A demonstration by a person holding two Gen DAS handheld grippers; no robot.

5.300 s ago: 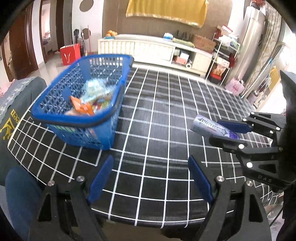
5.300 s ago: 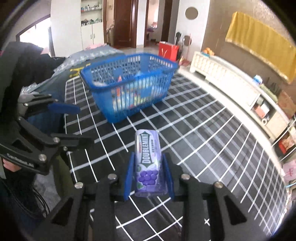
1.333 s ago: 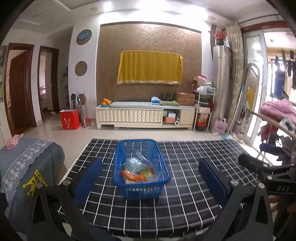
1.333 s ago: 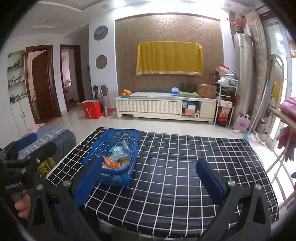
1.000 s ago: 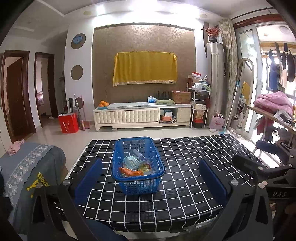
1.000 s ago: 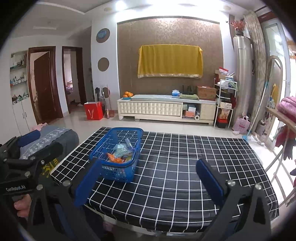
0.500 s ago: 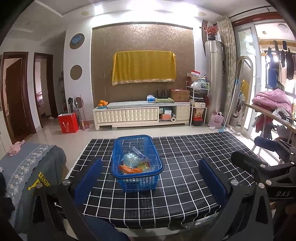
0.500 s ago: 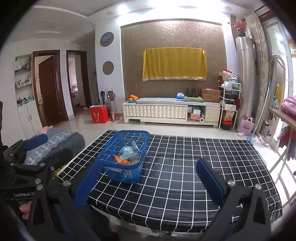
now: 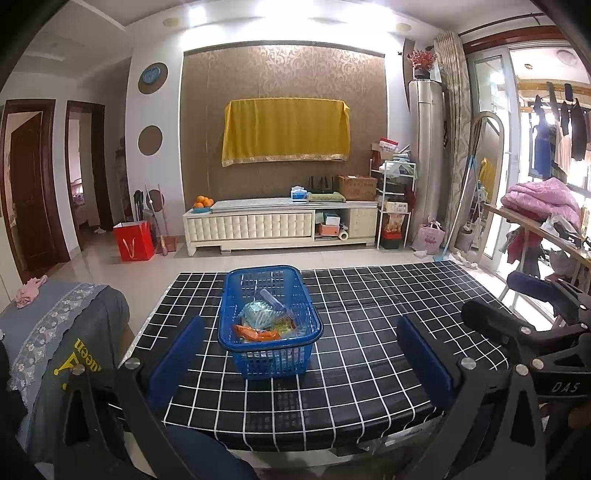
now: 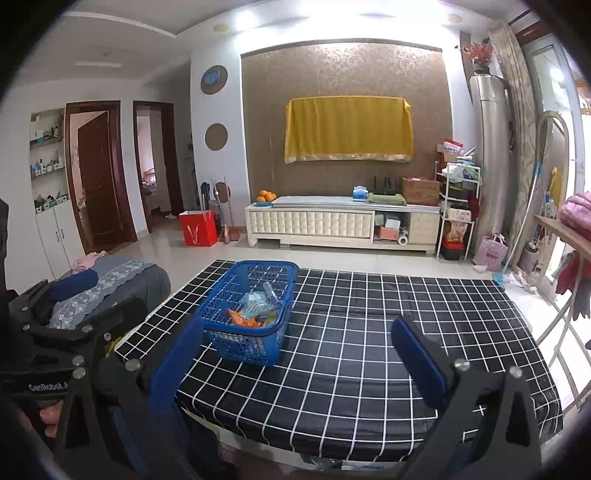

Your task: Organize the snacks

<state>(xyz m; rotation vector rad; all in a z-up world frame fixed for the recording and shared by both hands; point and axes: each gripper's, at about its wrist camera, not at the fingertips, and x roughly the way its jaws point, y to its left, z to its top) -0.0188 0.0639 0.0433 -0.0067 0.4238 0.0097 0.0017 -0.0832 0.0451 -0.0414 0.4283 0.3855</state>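
Both grippers have pulled back from the black checked table (image 9: 369, 332). On it sits the blue basket (image 9: 271, 356) with the snacks (image 9: 264, 319) inside. The left gripper (image 9: 301, 354) and right gripper (image 10: 295, 358) are wide open, holding nothing.

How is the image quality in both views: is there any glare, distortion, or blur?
Left wrist view: ceiling lights burn out to white, fisheye bends the door frames, blue basket stays sharp. Right wrist view: the window side is overexposed, corners go black, the table's white grid curves but reads crisp.
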